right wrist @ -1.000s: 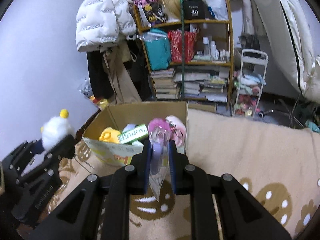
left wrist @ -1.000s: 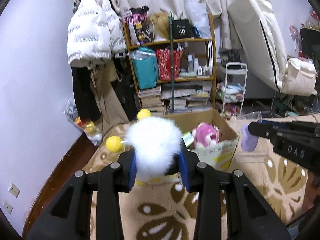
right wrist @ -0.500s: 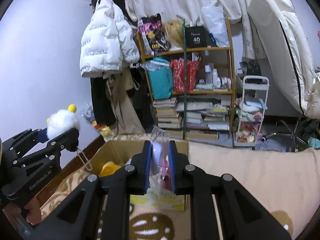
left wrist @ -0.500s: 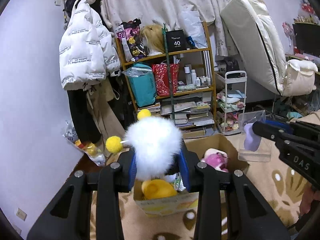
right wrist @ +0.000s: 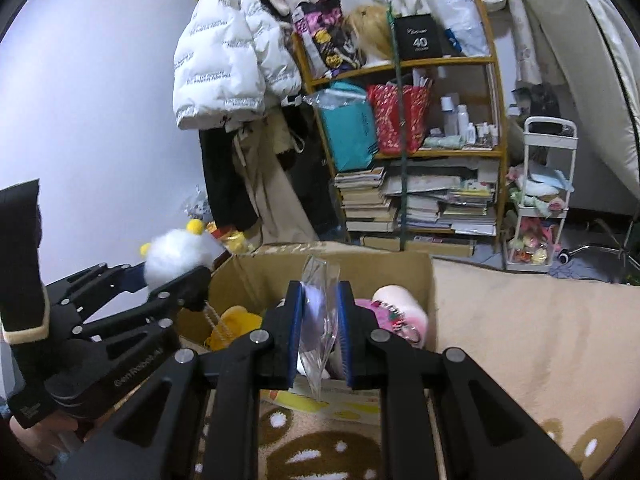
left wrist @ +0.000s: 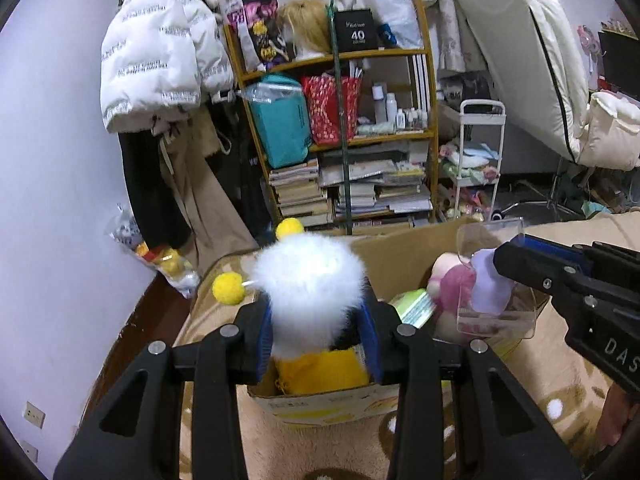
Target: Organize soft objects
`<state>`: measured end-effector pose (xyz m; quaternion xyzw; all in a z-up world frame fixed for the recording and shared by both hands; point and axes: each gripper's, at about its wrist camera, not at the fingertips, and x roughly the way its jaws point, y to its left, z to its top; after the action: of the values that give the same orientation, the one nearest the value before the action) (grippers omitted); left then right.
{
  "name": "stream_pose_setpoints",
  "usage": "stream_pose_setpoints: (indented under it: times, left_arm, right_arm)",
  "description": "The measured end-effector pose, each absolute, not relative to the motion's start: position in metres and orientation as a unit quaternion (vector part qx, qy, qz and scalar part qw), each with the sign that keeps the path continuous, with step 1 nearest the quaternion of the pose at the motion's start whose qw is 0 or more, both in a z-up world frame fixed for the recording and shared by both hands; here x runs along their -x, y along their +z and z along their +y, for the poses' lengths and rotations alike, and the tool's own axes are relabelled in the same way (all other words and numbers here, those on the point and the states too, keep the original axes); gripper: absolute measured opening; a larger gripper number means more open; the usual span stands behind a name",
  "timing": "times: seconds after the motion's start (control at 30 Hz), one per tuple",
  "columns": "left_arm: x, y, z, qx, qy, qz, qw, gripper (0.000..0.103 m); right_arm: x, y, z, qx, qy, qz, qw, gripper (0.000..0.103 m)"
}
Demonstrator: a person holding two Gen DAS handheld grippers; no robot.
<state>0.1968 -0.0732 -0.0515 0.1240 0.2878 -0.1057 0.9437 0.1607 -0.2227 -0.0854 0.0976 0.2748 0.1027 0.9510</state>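
Note:
My left gripper (left wrist: 318, 338) is shut on a white fluffy toy (left wrist: 310, 276) with yellow pom-poms, held over the near-left corner of an open cardboard box (left wrist: 394, 250). It also shows in the right wrist view (right wrist: 176, 258). My right gripper (right wrist: 319, 320) is shut on a clear plastic pouch (right wrist: 318, 316) with a lilac soft item inside, held over the box (right wrist: 332, 264). The pouch also shows in the left wrist view (left wrist: 490, 294). Inside the box lie a yellow plush (left wrist: 320, 372), a pink plush (right wrist: 394, 312) and a green packet (left wrist: 412, 306).
The box stands on a beige patterned rug (right wrist: 520, 332). Behind it are a cluttered wooden bookshelf (left wrist: 352, 128), hanging coats with a white puffer jacket (left wrist: 156, 48), a white trolley (right wrist: 540, 196) and a leaning mattress (left wrist: 520, 48). A bag of toys (left wrist: 160, 258) lies by the wall.
Both grippers have come down and in toward the box with their loads still held. The box now fills more of both views, and the toy and pouch hang over its opening.

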Motion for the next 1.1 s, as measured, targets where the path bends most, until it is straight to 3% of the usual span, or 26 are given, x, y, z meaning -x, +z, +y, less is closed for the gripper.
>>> stream_pose_setpoints:
  times: [0.13, 0.3, 0.47, 0.6, 0.73, 0.8, 0.93, 1.03, 1.1]
  left_arm:
    - [-0.203, -0.061, -0.070, -0.116, -0.091, 0.298, 0.943, 0.041]
    - [-0.206, -0.065, -0.061, -0.098, -0.084, 0.304, 0.944, 0.056]
    - [-0.201, -0.060, -0.057, -0.094, -0.075, 0.301, 0.946, 0.074]
    - [-0.190, -0.052, -0.054, -0.091, -0.080, 0.296, 0.947, 0.076]
    - [-0.174, -0.039, -0.050, -0.087, -0.076, 0.283, 0.952, 0.082]
    - [-0.164, -0.030, -0.049, -0.085, -0.071, 0.272, 0.956, 0.082]
    - [-0.138, -0.008, -0.047, -0.086, -0.054, 0.238, 0.966, 0.083]
    - [-0.120, 0.013, -0.045, -0.086, -0.052, 0.221, 0.970, 0.089]
    - [-0.108, 0.026, -0.041, -0.081, -0.051, 0.212, 0.973, 0.091]
  right_arm:
    - [-0.163, -0.089, -0.219, -0.096, 0.103, 0.279, 0.950, 0.019]
    - [-0.165, -0.092, -0.215, -0.085, 0.104, 0.293, 0.946, 0.021]
    - [-0.163, -0.092, -0.222, -0.090, 0.098, 0.298, 0.945, 0.038]
    - [-0.158, -0.087, -0.227, -0.082, 0.076, 0.298, 0.948, 0.052]
    - [-0.149, -0.078, -0.232, -0.073, 0.069, 0.295, 0.950, 0.055]
    - [-0.141, -0.072, -0.234, -0.064, 0.063, 0.287, 0.954, 0.066]
    - [-0.125, -0.056, -0.237, -0.043, 0.047, 0.275, 0.959, 0.069]
    - [-0.113, -0.043, -0.239, -0.040, 0.043, 0.268, 0.962, 0.073]
    - [-0.104, -0.034, -0.240, -0.030, 0.039, 0.258, 0.965, 0.087]
